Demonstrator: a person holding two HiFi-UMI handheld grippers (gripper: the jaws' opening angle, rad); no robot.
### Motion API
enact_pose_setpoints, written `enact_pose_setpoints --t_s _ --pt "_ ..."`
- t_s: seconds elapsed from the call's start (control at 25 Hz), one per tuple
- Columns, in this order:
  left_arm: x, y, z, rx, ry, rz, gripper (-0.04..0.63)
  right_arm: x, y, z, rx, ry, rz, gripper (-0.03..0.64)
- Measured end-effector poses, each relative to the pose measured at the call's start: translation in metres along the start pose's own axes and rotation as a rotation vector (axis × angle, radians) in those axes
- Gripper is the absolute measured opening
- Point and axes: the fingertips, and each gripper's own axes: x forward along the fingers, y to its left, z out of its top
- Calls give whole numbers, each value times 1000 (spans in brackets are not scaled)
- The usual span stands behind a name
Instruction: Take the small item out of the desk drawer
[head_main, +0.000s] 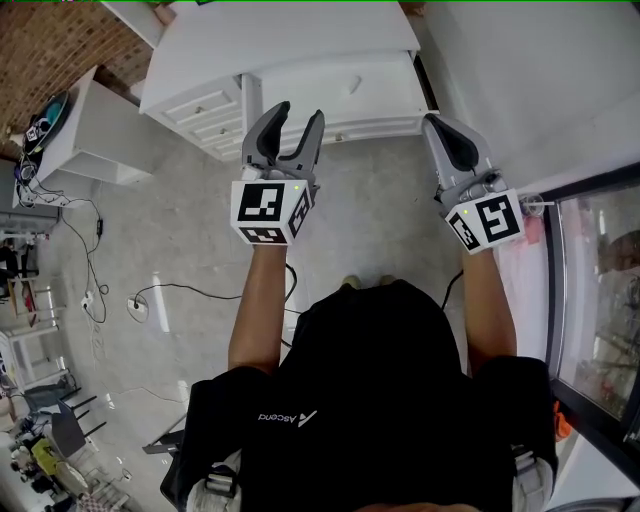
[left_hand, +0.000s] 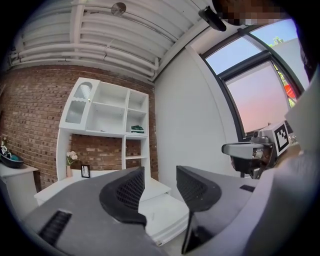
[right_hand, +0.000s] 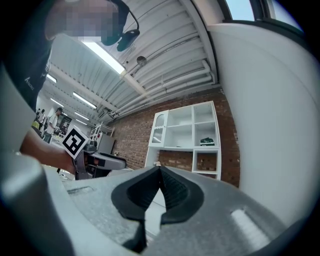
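Two claws (head_main: 298, 112) (head_main: 434, 122), one desk (head_main: 300, 55), perhaps three drawers (head_main: 203, 108)

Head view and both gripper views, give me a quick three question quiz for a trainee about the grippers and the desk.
1. True or false: the left gripper has its jaws pressed together.
2. Pick one: in its own view, the right gripper is A) open, B) shut, C) out of view.
3. Short answer: what colour is the desk ahead of the person?

Key
1. False: its jaws stand apart, with nothing between them.
2. B.
3. White.
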Motion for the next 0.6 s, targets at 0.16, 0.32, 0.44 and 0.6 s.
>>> enact_pose_setpoints --t_s 0.16,0.32,0.44,0.6 --pt "12 19 -10 9 25 -11 193 12 1 -10 -9 21 -13 0" --pt "31 31 -26 2 54 -21 193 24 -8 -25 -9 45 -26 0" --pt "53 39 -40 2 80 -25 193 40 -24 -35 -13 48 -26 0" --pt "85 49 -61 6 127 -20 193 65 -51 -53 -17 54 -15 0"
